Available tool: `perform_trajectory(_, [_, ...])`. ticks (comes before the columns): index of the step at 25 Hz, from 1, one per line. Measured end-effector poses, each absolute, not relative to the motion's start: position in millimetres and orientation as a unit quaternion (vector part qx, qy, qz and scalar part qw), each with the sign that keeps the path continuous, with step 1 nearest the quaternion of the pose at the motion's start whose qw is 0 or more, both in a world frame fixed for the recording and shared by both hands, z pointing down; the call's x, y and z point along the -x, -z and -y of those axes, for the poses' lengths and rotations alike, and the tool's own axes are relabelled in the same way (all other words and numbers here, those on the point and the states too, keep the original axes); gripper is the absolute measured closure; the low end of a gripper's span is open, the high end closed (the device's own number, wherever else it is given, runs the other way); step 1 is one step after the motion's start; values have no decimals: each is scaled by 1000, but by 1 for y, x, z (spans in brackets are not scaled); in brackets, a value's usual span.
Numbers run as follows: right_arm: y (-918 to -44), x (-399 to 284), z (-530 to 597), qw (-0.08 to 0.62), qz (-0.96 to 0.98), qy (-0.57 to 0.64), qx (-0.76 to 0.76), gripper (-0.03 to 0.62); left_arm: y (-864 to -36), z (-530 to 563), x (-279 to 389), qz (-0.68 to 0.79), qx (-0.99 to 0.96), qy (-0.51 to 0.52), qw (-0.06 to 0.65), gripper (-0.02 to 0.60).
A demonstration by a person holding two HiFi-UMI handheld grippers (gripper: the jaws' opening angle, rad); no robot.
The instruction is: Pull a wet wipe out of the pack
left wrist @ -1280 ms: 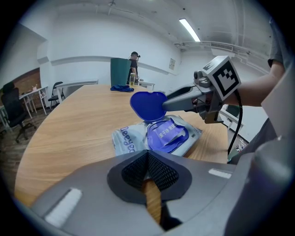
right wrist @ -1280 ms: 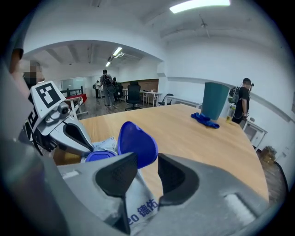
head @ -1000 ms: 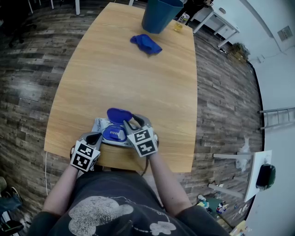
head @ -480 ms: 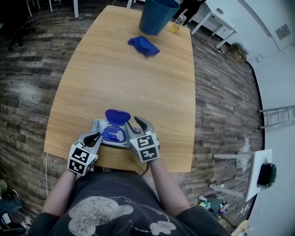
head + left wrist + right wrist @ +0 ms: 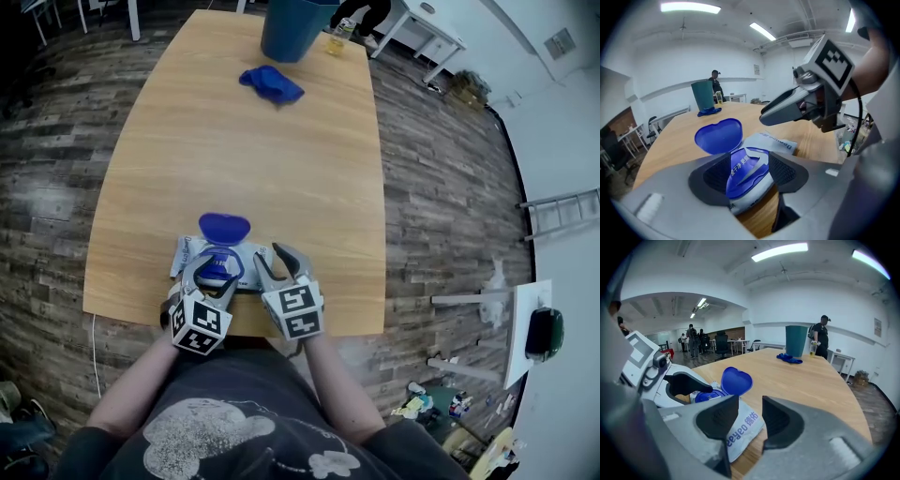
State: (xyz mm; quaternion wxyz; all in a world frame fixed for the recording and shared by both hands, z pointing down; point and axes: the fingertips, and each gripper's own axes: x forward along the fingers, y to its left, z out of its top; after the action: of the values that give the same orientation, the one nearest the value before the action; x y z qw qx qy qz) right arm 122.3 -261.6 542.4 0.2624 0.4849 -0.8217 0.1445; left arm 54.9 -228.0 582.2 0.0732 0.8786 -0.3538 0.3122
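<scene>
The wet wipe pack (image 5: 192,255) lies flat near the table's front edge, its blue heart-shaped lid (image 5: 225,228) flipped up and back. My left gripper (image 5: 213,274) hangs just above the pack's blue opening (image 5: 746,172). Its jaws have just been opening and now stand wide, with the opening showing between the pads, which do not press on it. My right gripper (image 5: 280,262) hovers at the pack's right end (image 5: 740,430), jaws partly apart with nothing between them. No wipe shows above the opening.
A blue bin (image 5: 291,28), a crumpled blue cloth (image 5: 270,82) and a small bottle (image 5: 336,39) stand at the table's far end. The wooden table (image 5: 281,178) ends just under my grippers. A person (image 5: 820,336) stands beyond the far end.
The left gripper has slid right from the pack's left end to above the blue opening, rolled, and its jaws have gone from shut to wide open. The right gripper has lifted back slightly.
</scene>
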Motion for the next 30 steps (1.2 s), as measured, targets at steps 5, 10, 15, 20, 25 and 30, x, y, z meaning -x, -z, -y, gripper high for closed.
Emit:
perform_trajectory(5, [-542,-131,244,260,822,-148,-484,447,-579,238,-49,411,-858,-295,87,411])
perform_trajectory(10, [-548,-134,238,259,828,-157,-472,447,-561,243,-36,452,-847,-268,76,547])
perform_trajectory(15, [-547,-110,236,254,856,-145,-426,448,-554,247,-5,504,-819,-258,92,554])
perform_trajectory(20, [-552,-80,235,273,873,-131,-381,468,-572,250,12,506,-807,-279,122,554])
perform_trajectory(25, [-559,-51,229,311,874,-144,-346,495,-579,250,13,473,-823,-292,115,552])
perform_trajectory(30, [-578,-28,233,355,862,-158,-325,539,-583,250,11,443,-839,-289,124,551])
